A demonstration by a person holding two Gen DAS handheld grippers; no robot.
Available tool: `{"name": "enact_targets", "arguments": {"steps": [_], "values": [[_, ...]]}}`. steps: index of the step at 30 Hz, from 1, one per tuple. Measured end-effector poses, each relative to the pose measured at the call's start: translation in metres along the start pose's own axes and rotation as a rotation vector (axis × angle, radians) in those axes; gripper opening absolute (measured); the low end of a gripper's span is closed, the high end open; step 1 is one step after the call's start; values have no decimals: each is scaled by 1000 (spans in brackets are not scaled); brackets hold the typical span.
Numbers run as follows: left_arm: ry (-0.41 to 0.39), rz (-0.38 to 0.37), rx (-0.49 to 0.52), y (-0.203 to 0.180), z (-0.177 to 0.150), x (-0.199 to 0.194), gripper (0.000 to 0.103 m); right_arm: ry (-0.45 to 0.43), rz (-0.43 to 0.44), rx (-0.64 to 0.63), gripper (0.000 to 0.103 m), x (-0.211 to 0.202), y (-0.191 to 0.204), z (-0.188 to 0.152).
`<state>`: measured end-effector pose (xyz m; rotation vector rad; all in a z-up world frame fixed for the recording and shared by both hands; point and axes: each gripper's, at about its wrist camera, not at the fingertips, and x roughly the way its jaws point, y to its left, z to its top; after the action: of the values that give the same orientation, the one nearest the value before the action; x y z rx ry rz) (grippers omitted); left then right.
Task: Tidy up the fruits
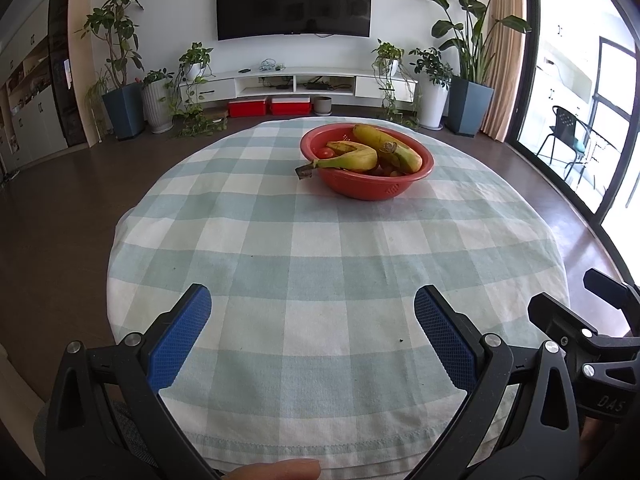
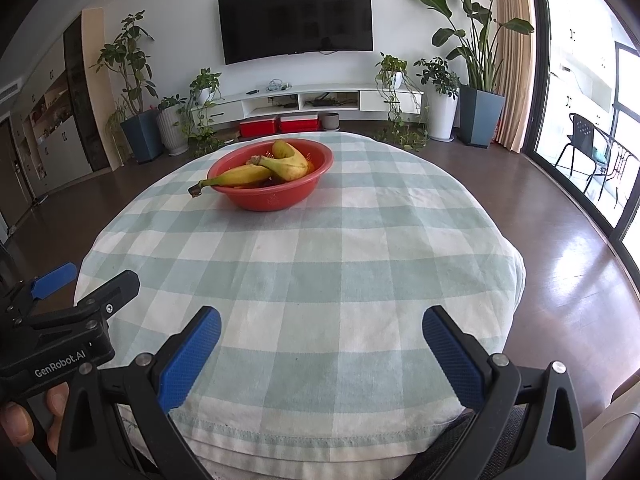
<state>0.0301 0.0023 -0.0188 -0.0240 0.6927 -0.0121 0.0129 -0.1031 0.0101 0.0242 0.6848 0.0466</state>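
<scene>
Left wrist view put the red bowl (image 1: pixel 367 164) of bananas (image 1: pixel 352 157) at about one o'clock from the left gripper (image 1: pixel 312 334), well apart across the checked surface (image 1: pixel 320 280); its fingers stood wide and empty. From the right gripper (image 2: pixel 322 354), equally wide and empty, the bowl lay at eleven o'clock. The front banana's stem overhung the rim toward nine o'clock. Neither gripper looked clearly nearer.

The left gripper (image 1: pixel 312 336) hovers over the near edge of the checked cloth (image 1: pixel 320 264), its blue pads (image 1: pixel 180 336) spread wide with nothing between them. Well ahead and slightly right sits a red bowl (image 1: pixel 372 188) holding two bananas (image 1: pixel 352 158) and a tomato (image 1: pixel 325 153). The right gripper (image 1: pixel 600 320) shows at the right edge.
</scene>
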Motion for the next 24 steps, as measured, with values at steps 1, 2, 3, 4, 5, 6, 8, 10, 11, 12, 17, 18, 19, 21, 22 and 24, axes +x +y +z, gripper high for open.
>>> {"name": "enact_targets", "arguments": {"steps": [1,2,3,4,5,6,8,10,11,12,17,18,19,21,22,24], "values": [[1,-3,1,0,1,0,103,0,0,0,103,0,0,0],[1,-4,2,0,1,0,103,2,0,0,103,-1,0,-2],[0,-2,1,0,1,-1,103,1,1,0,103,0,0,0],[1,-3,1,0,1,-1,103,3,2,0,103,-1,0,-2],[1,-4,1,0,1,-1,103,4,2,-1,103,-1,1,-4],[1,-4,2,0,1,0,103,5,2,-1,103,-2,1,-5],[1,-3,2,0,2,-1,103,5,2,0,103,-3,1,-5],[0,-2,2,0,1,0,103,5,1,0,103,-3,1,-5],[1,-2,2,1,-3,1,103,6,2,0,103,-2,1,-5],[1,-3,2,1,-3,1,103,7,2,0,103,-2,1,-4],[0,-4,3,1,-2,0,103,9,3,-1,103,-3,1,-6],[-3,-7,6,1,-4,0,103,12,3,-1,103,-3,2,-8],[-6,-8,8,1,-7,0,103,15,4,-1,103,-3,3,-10],[-13,-15,7,2,-11,-1,103,20,6,1,103,-5,3,-15],[-18,-16,6,2,-11,-2,103,23,7,2,103,-6,4,-17],[-25,-8,5,2,-12,-5,103,28,7,5,103,-8,4,-20]]}}
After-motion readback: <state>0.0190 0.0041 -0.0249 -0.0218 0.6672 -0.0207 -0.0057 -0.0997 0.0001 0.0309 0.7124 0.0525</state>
